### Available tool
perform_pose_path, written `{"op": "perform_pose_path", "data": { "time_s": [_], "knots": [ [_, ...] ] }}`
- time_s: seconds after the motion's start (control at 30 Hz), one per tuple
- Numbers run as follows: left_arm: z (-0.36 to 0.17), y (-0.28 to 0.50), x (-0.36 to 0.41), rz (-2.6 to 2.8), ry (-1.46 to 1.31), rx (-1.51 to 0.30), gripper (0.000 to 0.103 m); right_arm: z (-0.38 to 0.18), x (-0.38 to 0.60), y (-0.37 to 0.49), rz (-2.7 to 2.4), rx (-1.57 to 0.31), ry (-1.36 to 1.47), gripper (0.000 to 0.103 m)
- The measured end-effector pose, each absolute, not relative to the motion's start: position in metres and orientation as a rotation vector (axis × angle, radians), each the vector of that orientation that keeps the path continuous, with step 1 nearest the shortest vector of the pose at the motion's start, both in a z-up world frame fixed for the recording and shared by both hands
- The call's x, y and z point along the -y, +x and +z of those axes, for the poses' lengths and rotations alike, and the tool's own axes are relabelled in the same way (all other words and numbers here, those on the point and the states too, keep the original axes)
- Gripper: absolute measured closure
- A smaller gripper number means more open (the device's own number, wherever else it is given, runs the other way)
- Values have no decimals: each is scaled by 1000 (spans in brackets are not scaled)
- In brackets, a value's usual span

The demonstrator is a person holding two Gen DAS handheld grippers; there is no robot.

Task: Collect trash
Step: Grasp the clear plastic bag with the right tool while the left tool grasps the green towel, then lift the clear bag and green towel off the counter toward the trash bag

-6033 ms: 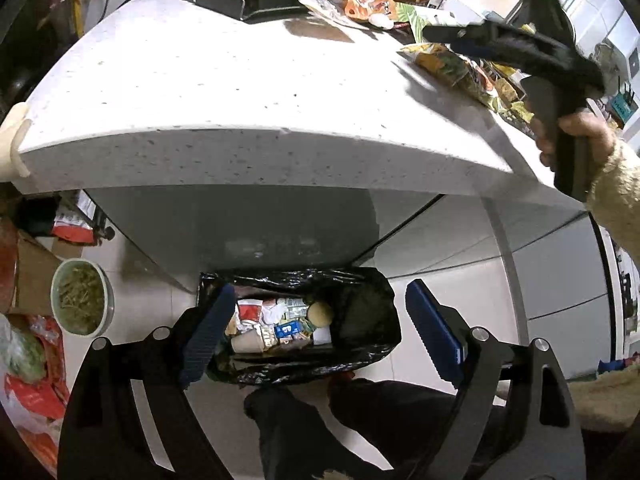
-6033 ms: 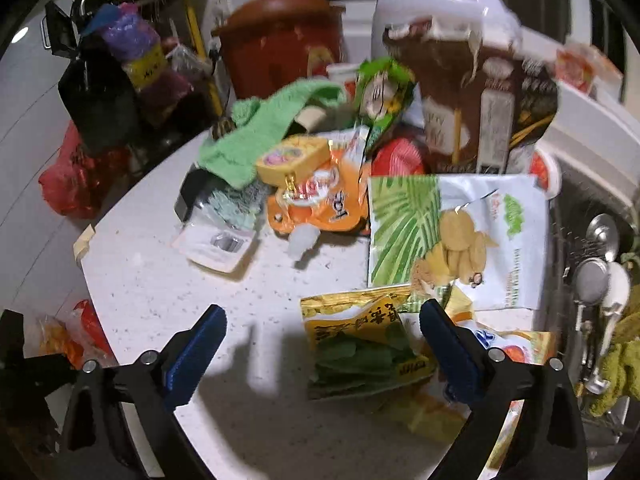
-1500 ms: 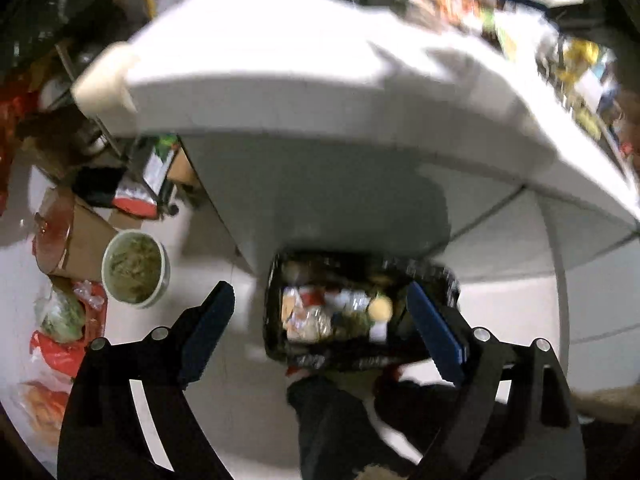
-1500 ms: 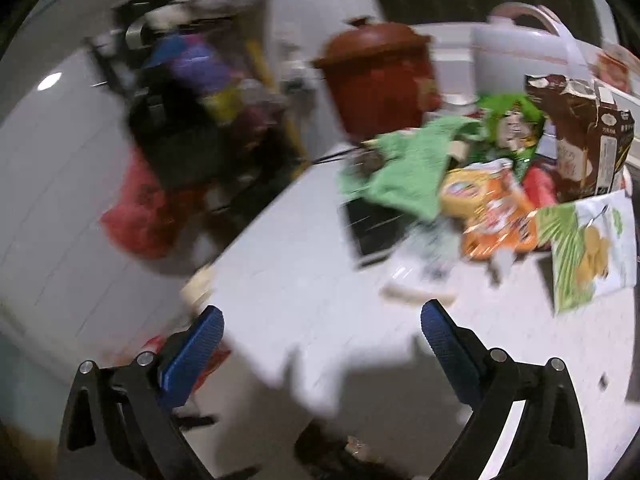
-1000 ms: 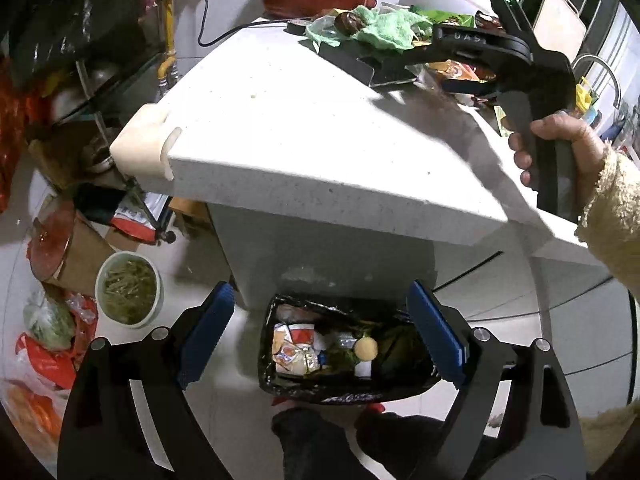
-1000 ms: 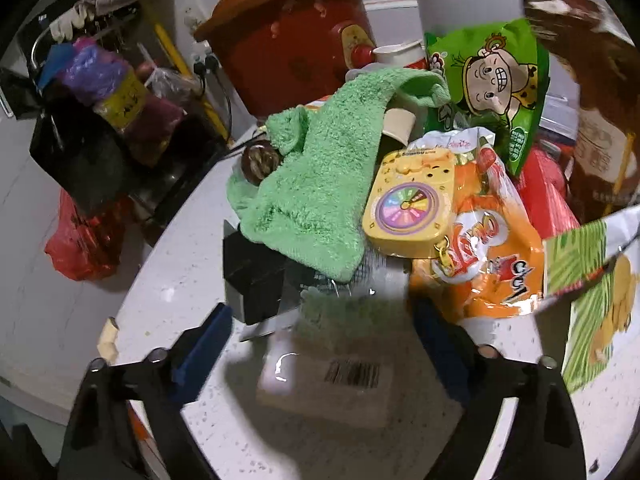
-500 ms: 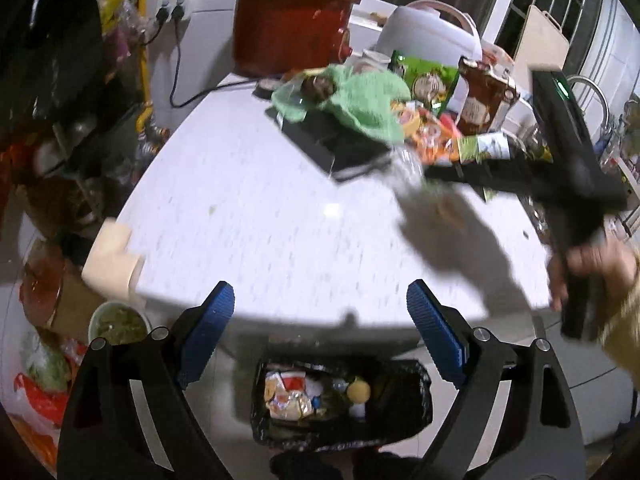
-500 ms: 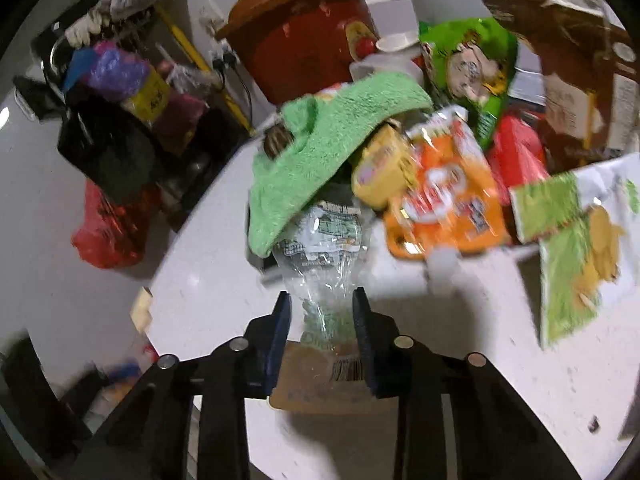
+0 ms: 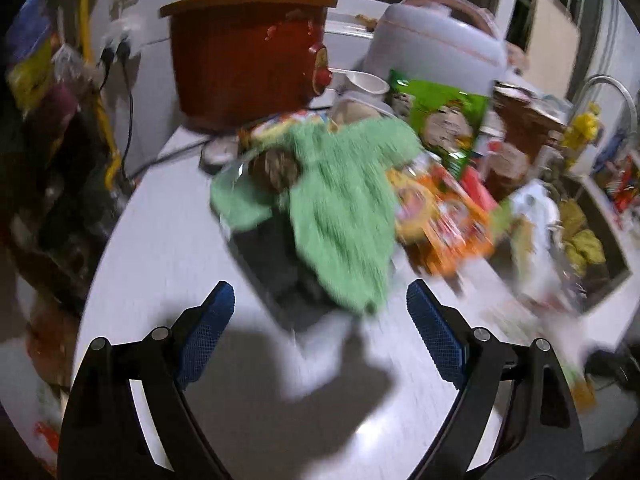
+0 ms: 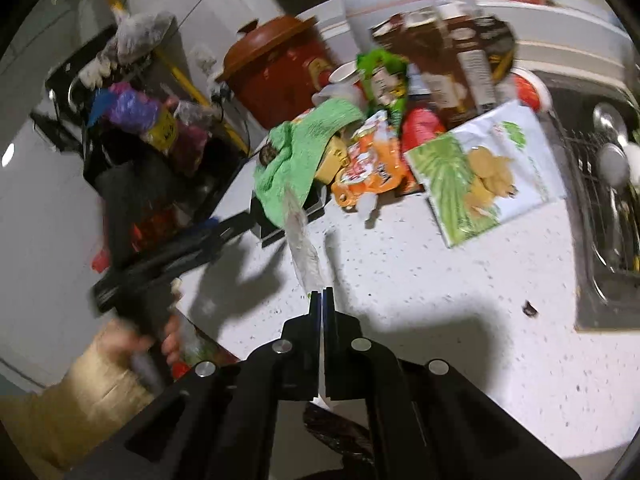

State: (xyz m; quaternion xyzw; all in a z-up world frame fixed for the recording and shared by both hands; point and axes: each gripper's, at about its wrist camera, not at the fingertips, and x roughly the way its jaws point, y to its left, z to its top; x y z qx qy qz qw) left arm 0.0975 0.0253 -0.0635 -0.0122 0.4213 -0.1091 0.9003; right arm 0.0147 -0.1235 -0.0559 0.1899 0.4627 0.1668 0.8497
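Note:
My right gripper (image 10: 322,294) is shut on a crumpled clear plastic wrapper (image 10: 302,236), which hangs lifted above the white counter (image 10: 440,280). More trash lies behind it: an orange snack bag (image 10: 368,172), a green-and-white cracker bag (image 10: 480,176), a green snack bag (image 10: 384,76) and a brown bag (image 10: 448,60). My left gripper (image 9: 320,300) is open and holds nothing, above the counter (image 9: 168,248) in front of a green towel (image 9: 344,208). The orange snack bag (image 9: 440,208) lies to the right of the towel. The picture is blurred.
A red clay pot (image 9: 248,48) and a white rice cooker (image 9: 436,40) stand at the back. A sink (image 10: 612,184) with utensils lies at the right. A black object (image 9: 272,264) sits under the towel. The rim of a black bin bag (image 10: 336,436) shows below the counter edge.
My right gripper closed on the clear wrapper and drew it back up off the counter. My left gripper rose from over the bin bag to above the counter, toward the towel.

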Motion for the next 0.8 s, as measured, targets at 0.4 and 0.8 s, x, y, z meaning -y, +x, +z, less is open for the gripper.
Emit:
{"op": "perform_pose_path", "data": {
  "time_s": [0.4, 0.8],
  "knots": [
    [-66, 192, -67, -155, -223, -938, 18, -46, 148, -1, 342, -904, 500, 102],
    [-51, 177, -85, -307, -302, -850, 62, -48, 156, -1, 335, -892, 533, 102]
  ]
}}
